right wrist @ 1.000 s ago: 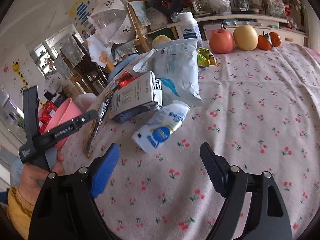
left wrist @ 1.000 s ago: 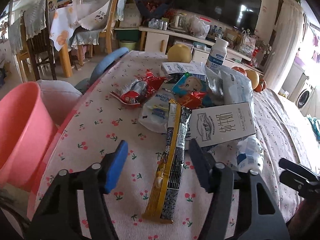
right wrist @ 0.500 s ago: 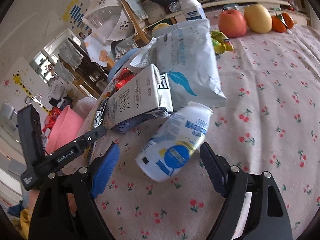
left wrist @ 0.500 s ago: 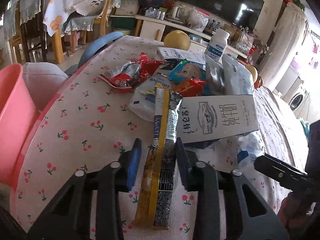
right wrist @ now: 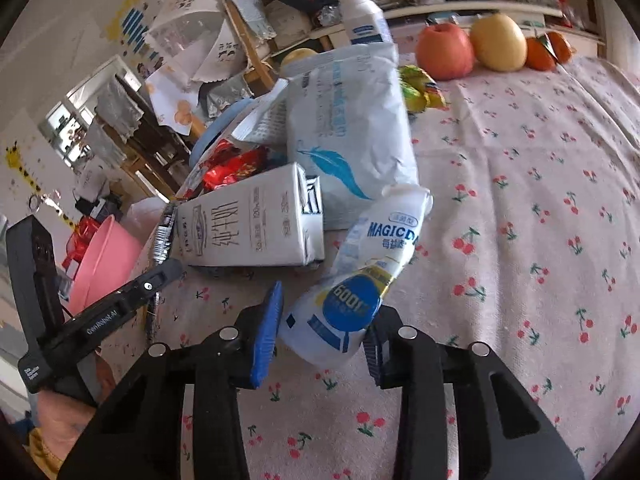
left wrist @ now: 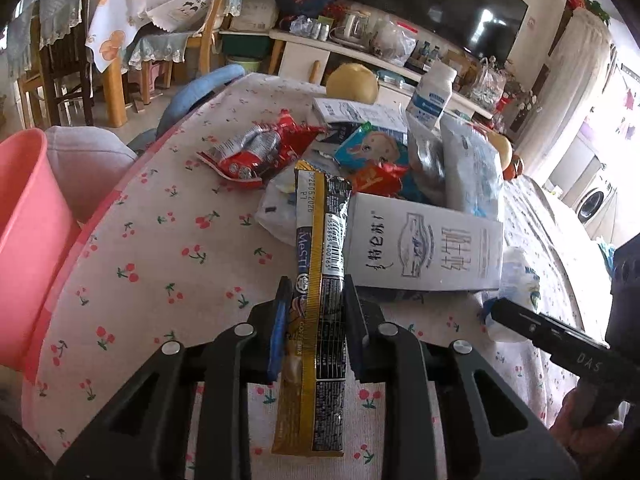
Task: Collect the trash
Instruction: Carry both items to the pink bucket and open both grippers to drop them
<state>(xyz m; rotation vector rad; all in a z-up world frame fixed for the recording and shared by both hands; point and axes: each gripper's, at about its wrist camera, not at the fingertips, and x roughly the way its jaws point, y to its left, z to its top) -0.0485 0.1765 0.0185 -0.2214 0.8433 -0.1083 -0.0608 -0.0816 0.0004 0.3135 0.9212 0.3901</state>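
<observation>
The long black and gold snack wrapper lies flat on the worktop, which has a pink cloth with little cherries on it, and the left gripper is closing on it, one pad on each side, pressing its edges. The soft white and blue drink pouch lies just to the right of that, and the right gripper is closing on its fat lower end, with the pouch squeezed between the pads. So two bits of trash are being grabbed at once, but both still rest on the worktop and nothing has been lifted yet. The pink plastic bucket stands past the left edge of the worktop, and I think that is where the trash should go; I cannot see inside it, so I cannot tell if anything is in there. A lot is still left to pick up: the flat white milk carton right beside the wrapper, the red shiny wrapper farther back, the big white and blue bag, a small blue packet with a baby picture and more scraps in the pile. The apple, pear and oranges at the far side look like good food, not trash. I think the job is only near its start
</observation>
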